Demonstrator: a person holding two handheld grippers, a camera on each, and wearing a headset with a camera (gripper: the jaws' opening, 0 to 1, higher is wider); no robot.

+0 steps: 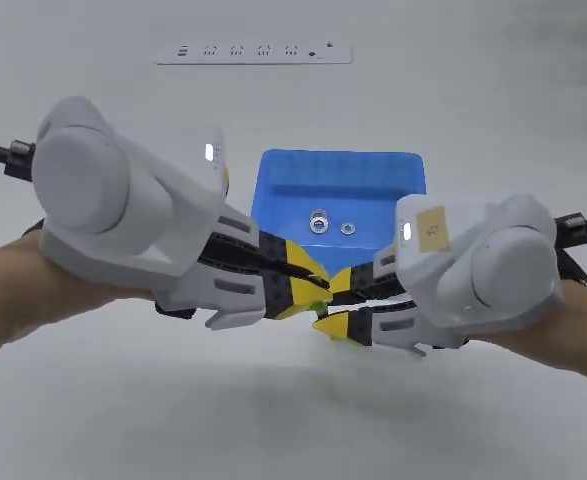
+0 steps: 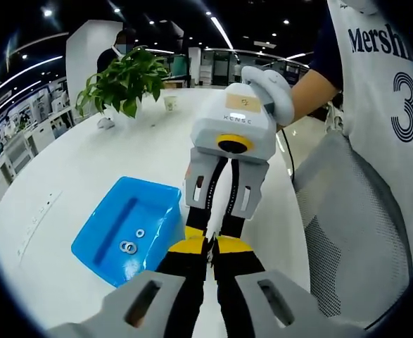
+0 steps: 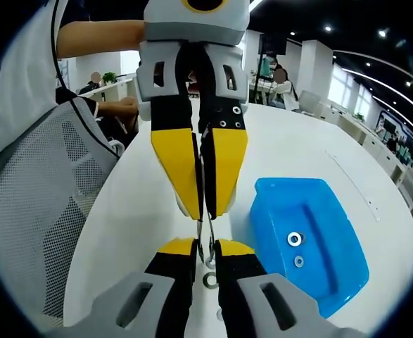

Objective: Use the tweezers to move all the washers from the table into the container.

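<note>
My left gripper (image 1: 308, 283) comes in from the left and is shut on thin metal tweezers (image 3: 205, 225), whose tips stick out past its yellow jaws. Facing it tip to tip, my right gripper (image 1: 335, 318) has its jaws close on either side of the tweezer tips. The left gripper (image 2: 211, 248) and right gripper (image 3: 206, 253) meet in front of the blue container (image 1: 273, 195). Washers (image 1: 318, 222) lie in the container (image 2: 97, 236), also as washers (image 3: 295, 239). One washer (image 3: 210, 279) lies on the white table just under the tweezer tips.
A white power strip (image 1: 253, 52) lies at the far edge of the table. A potted plant (image 2: 122, 81) and a cup (image 2: 169, 103) stand further off. A mesh chair (image 2: 347, 239) and a person's torso are close behind the grippers.
</note>
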